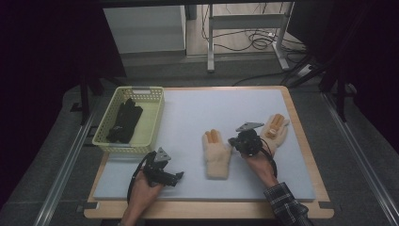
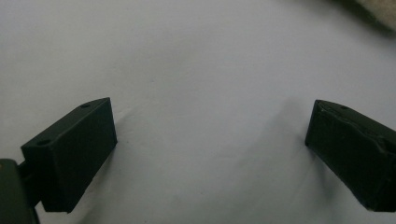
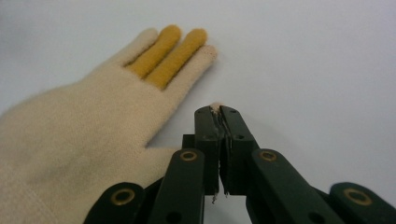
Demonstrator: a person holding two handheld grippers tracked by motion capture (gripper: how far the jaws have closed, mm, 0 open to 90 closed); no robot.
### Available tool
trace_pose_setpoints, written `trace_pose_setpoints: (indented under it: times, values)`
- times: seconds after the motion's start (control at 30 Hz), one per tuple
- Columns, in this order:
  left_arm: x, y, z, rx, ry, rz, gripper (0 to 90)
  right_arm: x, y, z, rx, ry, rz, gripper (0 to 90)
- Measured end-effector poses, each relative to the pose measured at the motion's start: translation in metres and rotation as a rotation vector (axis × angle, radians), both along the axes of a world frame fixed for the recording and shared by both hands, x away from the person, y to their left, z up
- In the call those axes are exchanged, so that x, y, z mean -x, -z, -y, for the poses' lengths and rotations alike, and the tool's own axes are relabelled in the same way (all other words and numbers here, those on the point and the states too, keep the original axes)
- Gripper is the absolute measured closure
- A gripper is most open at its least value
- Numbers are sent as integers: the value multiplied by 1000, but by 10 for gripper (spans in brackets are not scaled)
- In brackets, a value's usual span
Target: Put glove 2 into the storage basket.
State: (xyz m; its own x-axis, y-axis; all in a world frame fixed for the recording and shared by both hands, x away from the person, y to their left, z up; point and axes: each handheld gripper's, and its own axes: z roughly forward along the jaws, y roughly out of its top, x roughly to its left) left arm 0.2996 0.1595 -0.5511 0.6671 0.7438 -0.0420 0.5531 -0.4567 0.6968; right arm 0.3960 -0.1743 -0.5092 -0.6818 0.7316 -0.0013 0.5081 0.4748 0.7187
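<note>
Item: cream glove (image 3: 79, 135), two mustard fingers, flat on the pale grey mat (image 1: 197, 113) at its right side. Right gripper (image 3: 218, 110) pinched tight on the thumb tip; a cream sliver shows between the jaws. Left gripper (image 2: 210, 135) spread wide over bare mat, holding nothing. High view adds a second cream glove (image 1: 216, 155) mid-mat and a yellow basket (image 1: 153, 117) of dark gloves (image 1: 124, 120). No legible writing.
</note>
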Motion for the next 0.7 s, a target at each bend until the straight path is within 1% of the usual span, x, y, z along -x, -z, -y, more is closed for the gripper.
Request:
trace_pose_setpoints:
  times: [0.03,0.07,0.1,0.2,0.33,0.6,0.7]
  values:
    - [0,0,0,2,-2,1,21,1,1,2,-7,2,-2,833]
    - [0,0,0,2,-2,1,21,0,2,4,-20,-3,1,769]
    - [0,0,0,2,-2,1,21,0,2,5,-33,-1,8,686]
    - [0,0,0,2,-2,1,21,0,-1,8,-41,12,32,609]
    - [0,0,0,2,-2,1,21,-3,-9,19,-64,34,30,586]
    - [0,0,0,3,-2,1,21,-11,-24,54,-38,106,54,552]
    - [0,0,0,3,-3,1,21,-15,-29,72,-14,153,70,522]
